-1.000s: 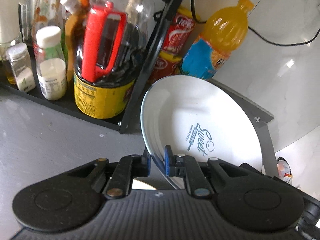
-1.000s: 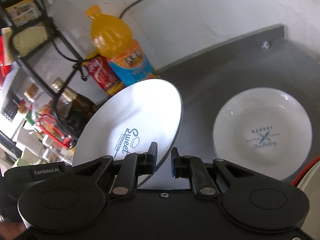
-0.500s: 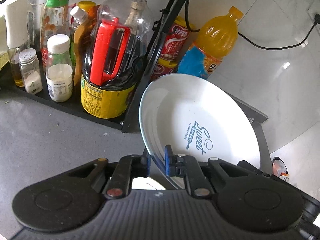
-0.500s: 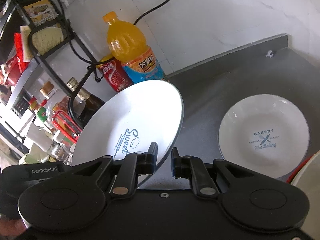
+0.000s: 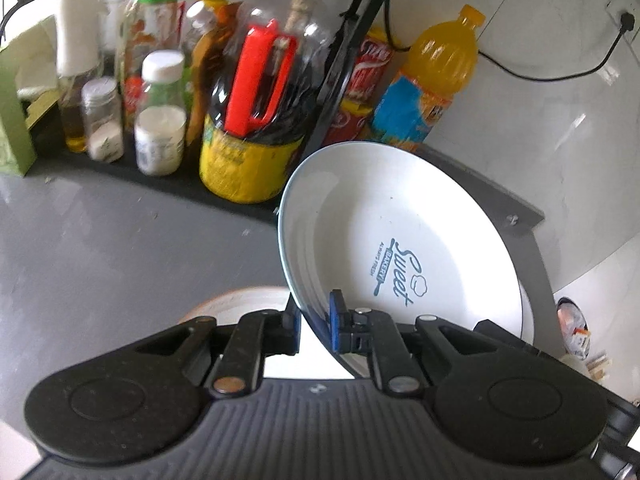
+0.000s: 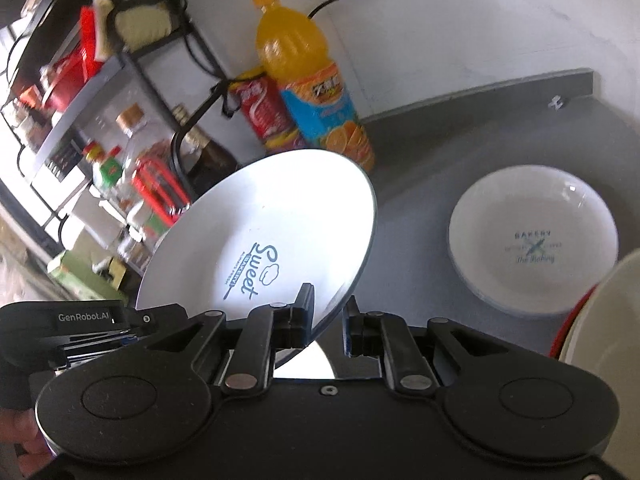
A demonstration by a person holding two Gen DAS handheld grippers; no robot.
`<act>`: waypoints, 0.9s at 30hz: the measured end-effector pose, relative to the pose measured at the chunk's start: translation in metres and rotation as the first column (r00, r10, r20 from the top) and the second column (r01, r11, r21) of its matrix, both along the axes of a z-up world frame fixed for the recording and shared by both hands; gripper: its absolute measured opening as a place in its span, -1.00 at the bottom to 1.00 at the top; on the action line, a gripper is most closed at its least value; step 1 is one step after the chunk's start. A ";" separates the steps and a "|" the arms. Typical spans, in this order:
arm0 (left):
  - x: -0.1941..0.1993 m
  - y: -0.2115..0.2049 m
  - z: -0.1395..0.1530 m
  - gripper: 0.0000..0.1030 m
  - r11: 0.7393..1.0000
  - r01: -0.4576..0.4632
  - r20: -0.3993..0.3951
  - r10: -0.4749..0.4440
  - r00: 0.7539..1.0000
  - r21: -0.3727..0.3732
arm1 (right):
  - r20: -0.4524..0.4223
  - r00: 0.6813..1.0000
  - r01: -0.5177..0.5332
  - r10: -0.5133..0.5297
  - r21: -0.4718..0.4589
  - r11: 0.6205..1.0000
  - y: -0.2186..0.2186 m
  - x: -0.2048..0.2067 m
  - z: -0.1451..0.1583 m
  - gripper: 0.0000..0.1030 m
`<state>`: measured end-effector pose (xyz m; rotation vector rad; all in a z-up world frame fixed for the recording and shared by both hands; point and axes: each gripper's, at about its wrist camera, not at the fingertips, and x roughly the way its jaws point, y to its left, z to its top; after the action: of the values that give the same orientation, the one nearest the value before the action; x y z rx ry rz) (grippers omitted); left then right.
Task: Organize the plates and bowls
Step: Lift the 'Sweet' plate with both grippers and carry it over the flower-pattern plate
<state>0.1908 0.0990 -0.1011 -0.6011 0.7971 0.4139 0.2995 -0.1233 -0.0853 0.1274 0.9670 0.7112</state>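
We note the left tongs [image 5: 314, 322] clamped on the rim of the tilted white "Sweet" plate [image 5: 400, 248] above the grey tabletop [image 5: 120, 240], right tongs [image 6: 326, 320] apart around its edge; the thin rim grip risks slipping.

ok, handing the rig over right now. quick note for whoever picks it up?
Left hand-held gripper: shut on the rim of the Sweet plate, held tilted above the counter.
Right hand-held gripper: open, the plate's edge sits between its fingers, one finger touching.
Bakery plate lies flat on the counter, to the right.
Done: plate lifted. Left: set it down, likely onto the Bakery plate.
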 end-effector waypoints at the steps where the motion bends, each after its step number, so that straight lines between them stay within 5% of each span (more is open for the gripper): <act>1: -0.004 -0.001 -0.002 -0.76 1.000 -0.002 -0.009 0.002 1.000 -0.005 | 0.000 1.000 -0.012 0.012 -0.006 1.000 -0.001 -0.003 -0.001 -0.74; 27: -0.073 -0.022 -0.057 -0.74 0.989 -0.115 -0.138 0.102 0.985 -0.092 | -0.090 0.977 -0.202 0.193 -0.103 0.974 -0.008 -0.048 -0.034 -0.74</act>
<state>0.1179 0.0769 -0.1577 -0.7180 0.9192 0.5203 0.2516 -0.1313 -0.1192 -0.0402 1.1036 0.8370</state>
